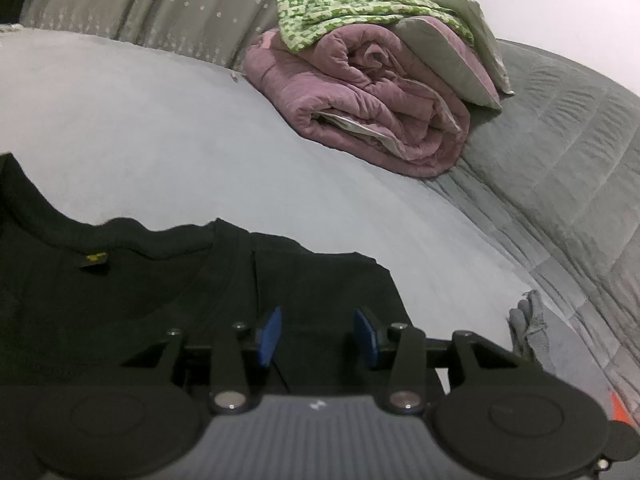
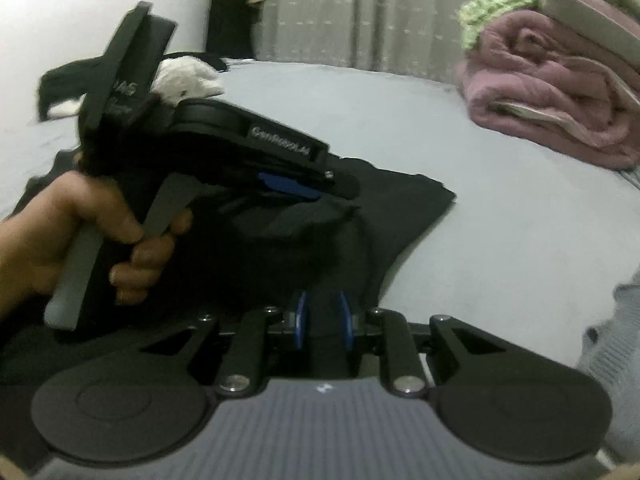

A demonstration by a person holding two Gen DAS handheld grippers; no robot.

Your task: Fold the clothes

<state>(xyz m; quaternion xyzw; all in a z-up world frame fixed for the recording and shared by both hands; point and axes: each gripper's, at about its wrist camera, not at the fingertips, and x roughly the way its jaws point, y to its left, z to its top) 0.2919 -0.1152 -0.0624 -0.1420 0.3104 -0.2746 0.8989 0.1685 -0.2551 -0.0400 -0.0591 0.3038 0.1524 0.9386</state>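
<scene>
A black T-shirt (image 1: 132,304) lies on the pale grey bed sheet (image 1: 160,128), its collar and a small yellow tag (image 1: 94,258) facing me. In the left wrist view my left gripper (image 1: 318,334) hovers just above the shirt's shoulder area, blue pads (image 1: 270,334) apart and nothing between them. The right wrist view shows my right gripper (image 2: 322,322) shut on a bunched fold of the black T-shirt (image 2: 400,208), lifting it off the sheet. The left gripper (image 2: 320,190), held by a hand (image 2: 80,232), is just beyond it over the same fabric.
A rolled pink quilt (image 1: 372,100) with a green patterned cloth (image 1: 340,4) on top sits at the far right of the bed. A grey quilted blanket (image 1: 560,152) and a grey knitted garment (image 1: 532,324) lie to the right. White and black clothes (image 2: 188,76) are piled far left, before a curtain (image 2: 340,12).
</scene>
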